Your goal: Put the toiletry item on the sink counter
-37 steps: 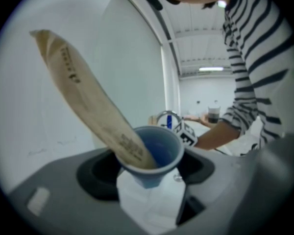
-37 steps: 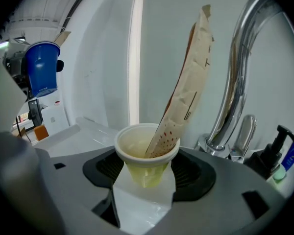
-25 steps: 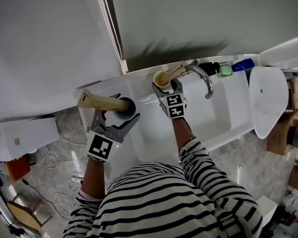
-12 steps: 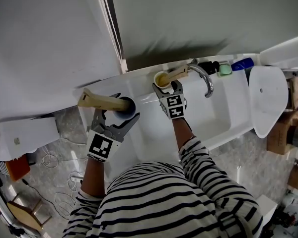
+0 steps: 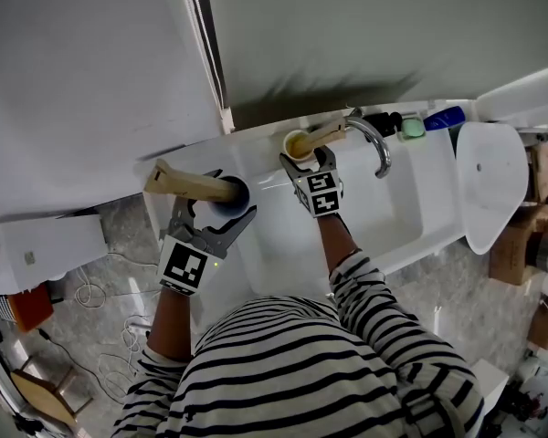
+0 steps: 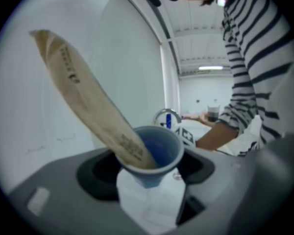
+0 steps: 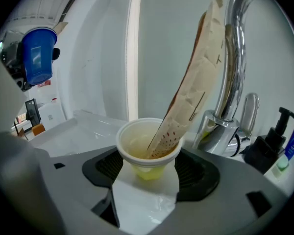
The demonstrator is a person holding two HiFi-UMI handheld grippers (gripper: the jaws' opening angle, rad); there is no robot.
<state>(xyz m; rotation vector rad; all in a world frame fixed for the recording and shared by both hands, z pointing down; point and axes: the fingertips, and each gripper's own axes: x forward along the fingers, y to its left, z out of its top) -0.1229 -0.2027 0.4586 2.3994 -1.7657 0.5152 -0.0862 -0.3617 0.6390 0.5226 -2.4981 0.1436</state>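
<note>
**No legible wording in any view**

Two short lines of dark print are seen along the long tan paper sleeve (image 6: 88,106) standing in the blue plastic cup (image 6: 161,153), but the letters are too blurred to be read. On the creased tan paper sleeve (image 7: 196,82) in the pale yellow plastic cup (image 7: 147,153), only rows of small red dots and thin dark lines are made out. A black-and-white square marker, without letters or digits, is carried by the left gripper (image 5: 221,199) and by the right gripper (image 5: 300,153).

grey wall (image 5: 347,35), mottled grey floor (image 5: 119,235) with loose white cables (image 5: 89,292), cardboard box (image 5: 511,255) at right.
</note>
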